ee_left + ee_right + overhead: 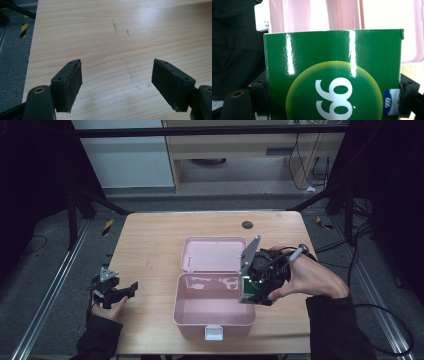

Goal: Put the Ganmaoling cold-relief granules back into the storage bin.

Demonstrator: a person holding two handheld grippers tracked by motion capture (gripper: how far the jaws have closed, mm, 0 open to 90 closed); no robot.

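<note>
1. Over the right rim of the open pink plastic box (212,312): right gripper (251,290), jaws clamped on the two sides of a glossy green cardboard carton (332,75) with a yellow-green disc and white "999" print.
2. Between the jaws in the right gripper view: carton spanning the whole gap, its top edge level, pink box interior just behind it.
3. From the high view: carton (250,289) at the front of the gripper, partly inside the box at its right wall, hinged pink lid (212,254) lying flat behind.
4. At the left edge of the light wooden table (150,245): left gripper (120,292), jaws wide apart, nothing between them, well apart from the box.
5. Beneath the left jaws in the left gripper view: bare tabletop (120,45) with faint scuff marks.
</note>
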